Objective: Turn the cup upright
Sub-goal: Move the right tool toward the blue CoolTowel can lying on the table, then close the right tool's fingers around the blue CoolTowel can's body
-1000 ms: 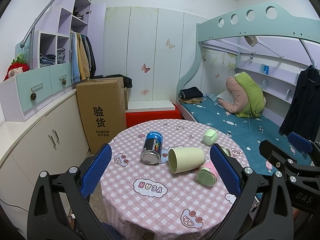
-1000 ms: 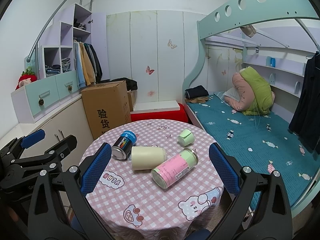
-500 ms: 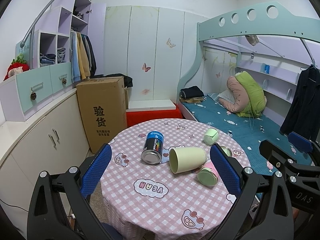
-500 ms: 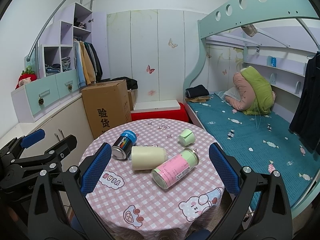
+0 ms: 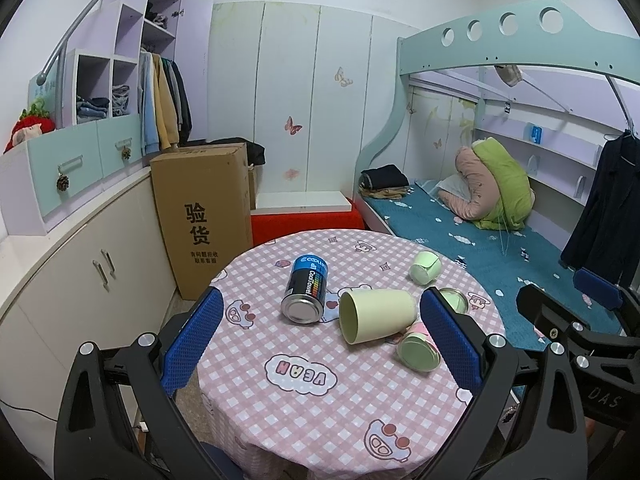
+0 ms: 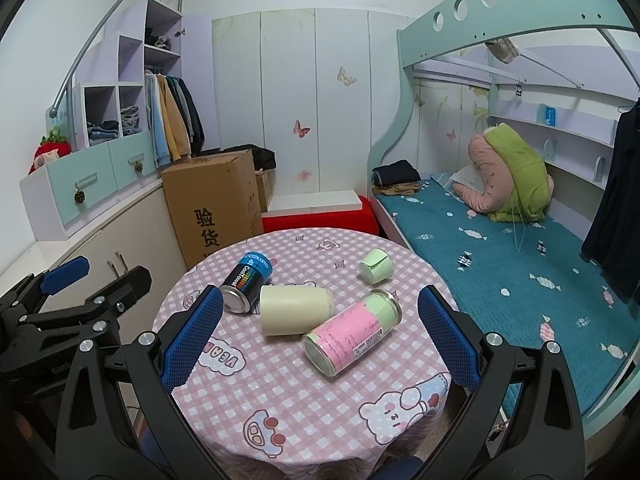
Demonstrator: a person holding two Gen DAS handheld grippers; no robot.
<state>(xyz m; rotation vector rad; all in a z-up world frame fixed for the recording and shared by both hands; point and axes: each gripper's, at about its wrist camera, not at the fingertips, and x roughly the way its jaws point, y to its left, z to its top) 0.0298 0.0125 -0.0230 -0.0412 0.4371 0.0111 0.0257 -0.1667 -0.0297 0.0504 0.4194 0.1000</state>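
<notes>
Round worktop (image 5: 288,412) with a pink checked cartoon tablecloth, four things lying on it. Pale yellow-green plastic cup (image 5: 376,315) tipped on its side near the middle, open mouth facing the left wrist camera, base pointing away toward the bed side. Same cup seen from the right wrist as a cream cylinder lying flat (image 6: 295,309).

Dark blue metal can with a rainbow-striped label (image 5: 305,289) also on its side, just beside the cup on the cabinet side, silver bottom facing the camera; can't tell if the two actually touch. Pink and green labelled glass jar (image 6: 352,332) lying flat on the cup's other side, looks pressed right up against it. Small light green cup (image 5: 426,267) further back, well apart from the rest, tipped over too.

Left gripper (image 5: 320,344) hovering short of the worktop edge, blue-padded fingers (image 5: 192,336) spread wide, nothing between them, framing the can and cup in its own view. Right gripper (image 6: 318,340) same deal: spread wide, holding nothing, cup and jar framed between the pads (image 6: 448,340). Neither one touching anything.

Tall brown cardboard box (image 5: 202,216) with black printed characters standing behind the worktop, teal-sheeted bunk bed (image 6: 500,264) off to the side.
</notes>
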